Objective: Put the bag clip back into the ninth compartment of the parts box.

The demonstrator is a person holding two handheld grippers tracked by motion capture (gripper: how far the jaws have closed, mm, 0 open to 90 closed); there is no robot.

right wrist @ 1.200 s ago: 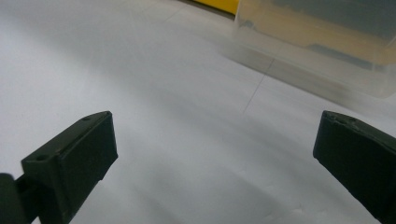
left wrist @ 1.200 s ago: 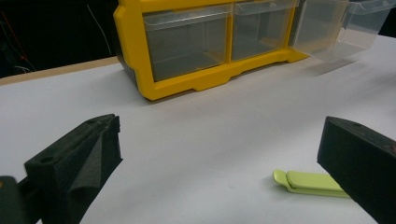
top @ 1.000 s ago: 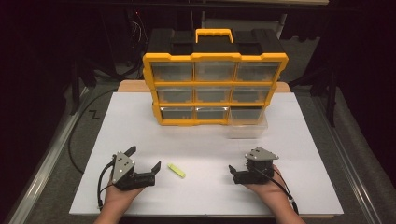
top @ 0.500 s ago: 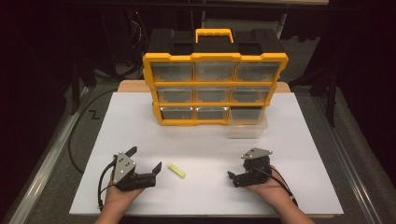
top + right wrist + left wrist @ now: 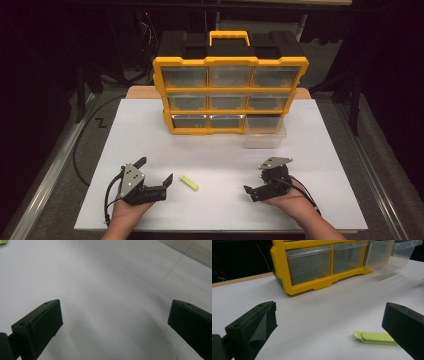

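**Mia:** What is on the left?

**Ben:** The left gripper sits low on the white table. Its jaws are wide apart and hold nothing.

**Mia:** And next to it?

**Ben:** A little green stick lies flat, just beside the tip of one jaw. I think the grab has not started yet. Next, the jaws must slide over so one goes on each side of the stick, then squeeze.

**Mia:** And on the right?

**Ben:** The right gripper rests there too, spread wide, with nothing in it.

**Mia:** What is at the back?

**Ben:** A yellow box of drawers. Its bottom right clear drawer is pulled out, maybe for the stick. The room around the table is dark.
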